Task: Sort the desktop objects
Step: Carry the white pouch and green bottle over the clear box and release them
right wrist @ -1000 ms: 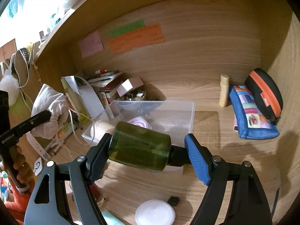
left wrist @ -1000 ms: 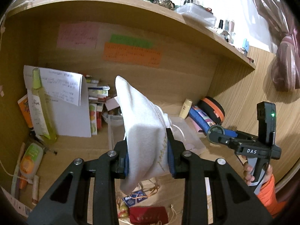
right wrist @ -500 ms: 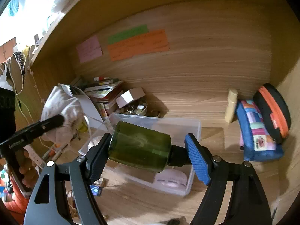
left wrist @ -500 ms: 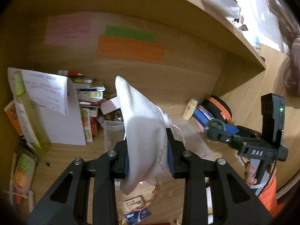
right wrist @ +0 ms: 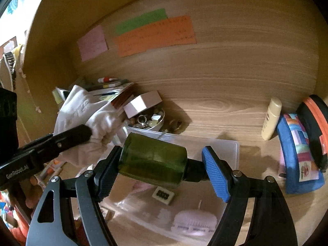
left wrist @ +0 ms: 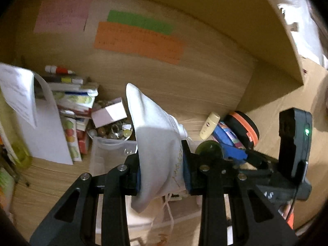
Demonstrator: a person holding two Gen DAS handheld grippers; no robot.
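My right gripper (right wrist: 162, 164) clamps green bottle (right wrist: 152, 160) crosswise, clear bin (right wrist: 231, 151) directly below; left gripper (left wrist: 162, 164) pinches white pouch (left wrist: 155, 141) over bin's left end.

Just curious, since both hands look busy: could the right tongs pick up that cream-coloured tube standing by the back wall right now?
Probably not yet. The right tongs already clamp a green bottle, so there is no spare grip. The path to the cream tube looks free, but the bottle would have to be set down first.
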